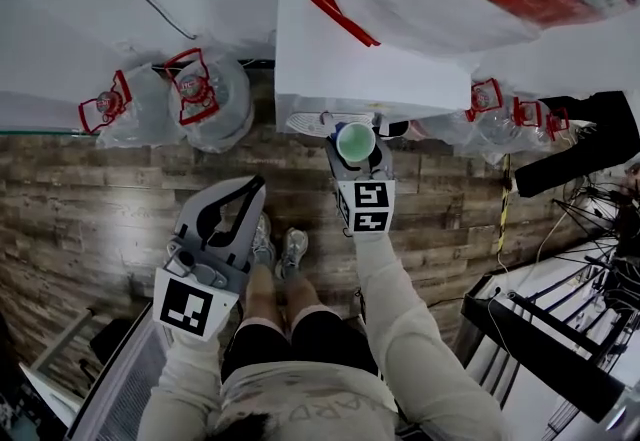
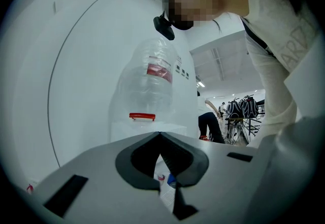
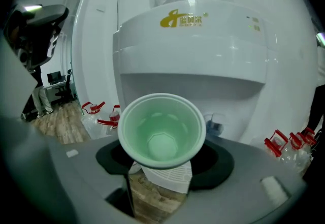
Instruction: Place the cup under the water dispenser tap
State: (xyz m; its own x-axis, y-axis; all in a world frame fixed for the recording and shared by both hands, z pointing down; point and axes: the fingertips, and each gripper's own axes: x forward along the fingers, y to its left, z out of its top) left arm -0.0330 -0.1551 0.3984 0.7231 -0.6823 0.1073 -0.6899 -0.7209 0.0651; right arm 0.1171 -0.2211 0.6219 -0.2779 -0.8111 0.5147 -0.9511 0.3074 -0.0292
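Looking down in the head view, the right hand-held gripper (image 1: 356, 155) reaches to the front of the water dispenser (image 1: 370, 59). It has the green cup (image 1: 354, 141) clamped upright between its jaws. The cup is just off the dispenser's front edge, above the white drip tray (image 1: 312, 123). It appears to be on approach to the tap, not set down. The left hand-held gripper (image 1: 250, 191) hangs back near the person's knee over the wooden floor (image 1: 100, 219) and takes no part. The job looks one-handed.

Left gripper view: the jaws meet at their tips with nothing between them. A clear bottle (image 2: 147, 78) stands on top of the dispenser beyond.

Right gripper view: the jaws are closed part-way onto the cup's wall below the rim. They hold it level and mouth up, presumably ready for filling. The cup is empty. It sits in front of the recess, with what looks like a bluish tap (image 3: 213, 127) further in, to its right. Judgement: the cup needs carrying inward under that tap, then lowering onto the tray.
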